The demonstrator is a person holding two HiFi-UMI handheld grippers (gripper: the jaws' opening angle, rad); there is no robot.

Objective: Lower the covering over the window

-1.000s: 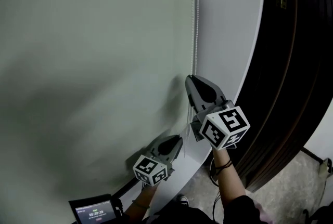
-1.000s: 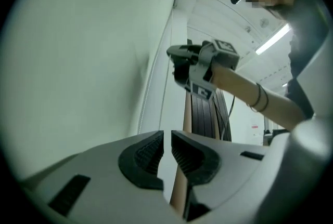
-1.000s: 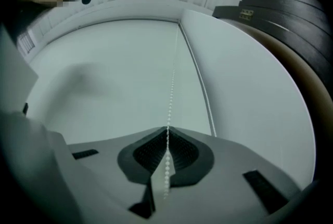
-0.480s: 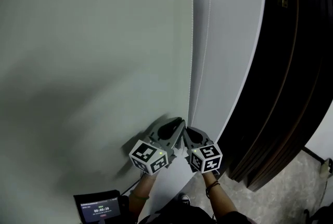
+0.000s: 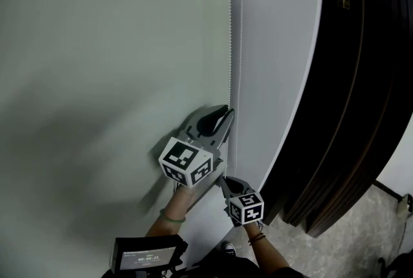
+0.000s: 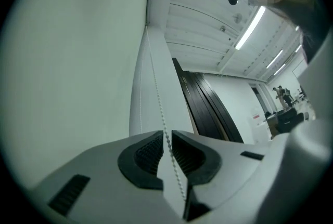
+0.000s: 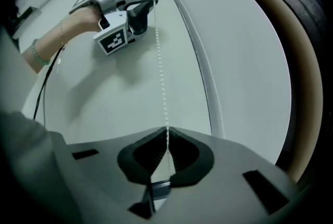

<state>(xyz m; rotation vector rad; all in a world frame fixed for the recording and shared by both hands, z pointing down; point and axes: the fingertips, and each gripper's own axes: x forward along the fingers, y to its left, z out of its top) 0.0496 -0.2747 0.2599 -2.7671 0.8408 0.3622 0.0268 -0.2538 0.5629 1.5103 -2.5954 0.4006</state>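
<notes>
Head view: the bead chain [image 5: 230, 44] hangs along the white blind's [image 5: 277, 44] edge, from 12 o'clock down to both claws near 6 o'clock. The left gripper [image 5: 224, 117] sits at 11 o'clock of the right gripper [image 5: 227, 183].

Left gripper view: the jaws stand slightly spread, with the chain [image 6: 156, 88] loose between them. They should probably close firmly before hauling.

Right gripper view: the jaws pinch the chain [image 7: 161, 77]. The pull is best kept straight along it, toward 6 o'clock.

I hold two grippers: left gripper [image 5: 226, 117], right gripper [image 5: 224, 180]. One blind [image 5: 277, 44]; beside the blind, two chain strands [image 7: 162, 77]; below it, one timer screen [image 5: 148, 257].
</notes>
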